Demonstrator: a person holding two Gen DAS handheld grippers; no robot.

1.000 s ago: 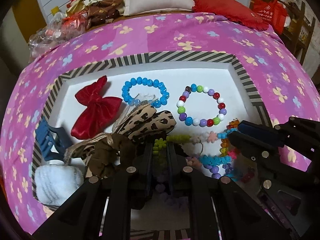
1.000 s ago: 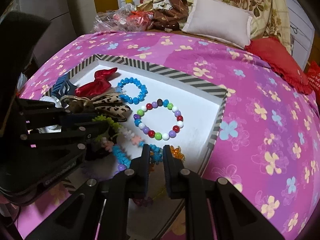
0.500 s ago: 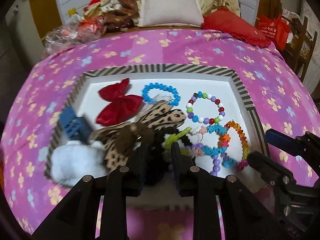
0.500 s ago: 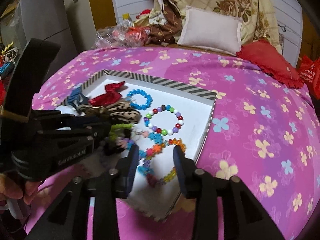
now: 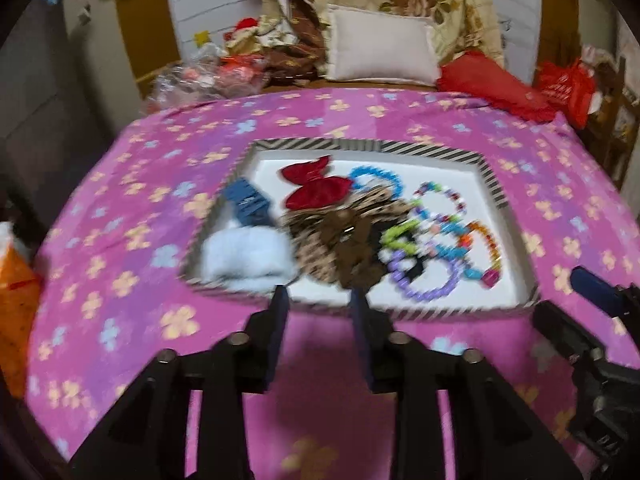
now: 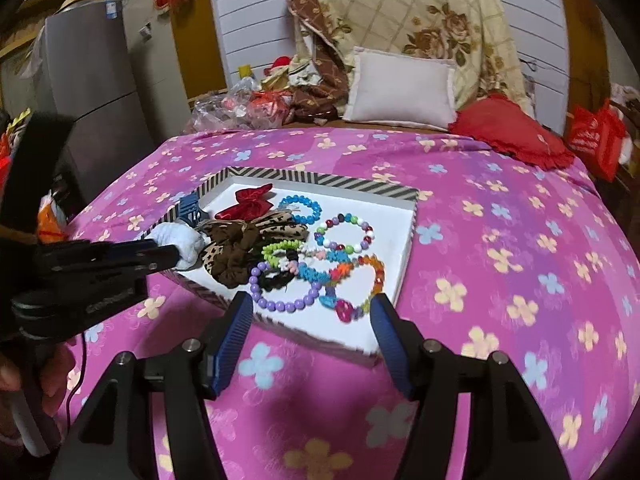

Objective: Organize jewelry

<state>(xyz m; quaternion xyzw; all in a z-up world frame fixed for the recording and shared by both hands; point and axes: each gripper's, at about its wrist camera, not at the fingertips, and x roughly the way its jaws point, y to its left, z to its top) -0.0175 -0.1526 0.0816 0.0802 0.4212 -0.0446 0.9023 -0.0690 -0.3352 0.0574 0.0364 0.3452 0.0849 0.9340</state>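
A shallow white tray with a striped rim (image 5: 360,146) (image 6: 320,179) lies on the pink flowered bedspread. In it are a red bow (image 5: 316,190) (image 6: 248,202), a blue bead bracelet (image 6: 301,209), a multicolour bead bracelet (image 6: 347,233), a purple bead bracelet (image 5: 424,280) (image 6: 280,290), an orange one (image 6: 370,276), leopard and brown scrunchies (image 6: 236,252), a white fluffy scrunchie (image 5: 244,254) (image 6: 180,240) and a blue claw clip (image 5: 248,204). My left gripper (image 5: 318,300) is open and empty, just before the tray's near rim. My right gripper (image 6: 312,312) is wide open and empty over the tray's near corner.
A white pillow (image 6: 400,90), a red cushion (image 6: 512,132), a quilt and a pile of bags and clothes (image 6: 260,104) lie at the head of the bed. A grey fridge (image 6: 92,92) stands left of the bed. A red bag (image 6: 592,140) is at the right.
Both grippers have pulled back from the tray and up. The left let go of the green bead bracelet and opened. The right opened wide. All the jewelry lies in the tray.
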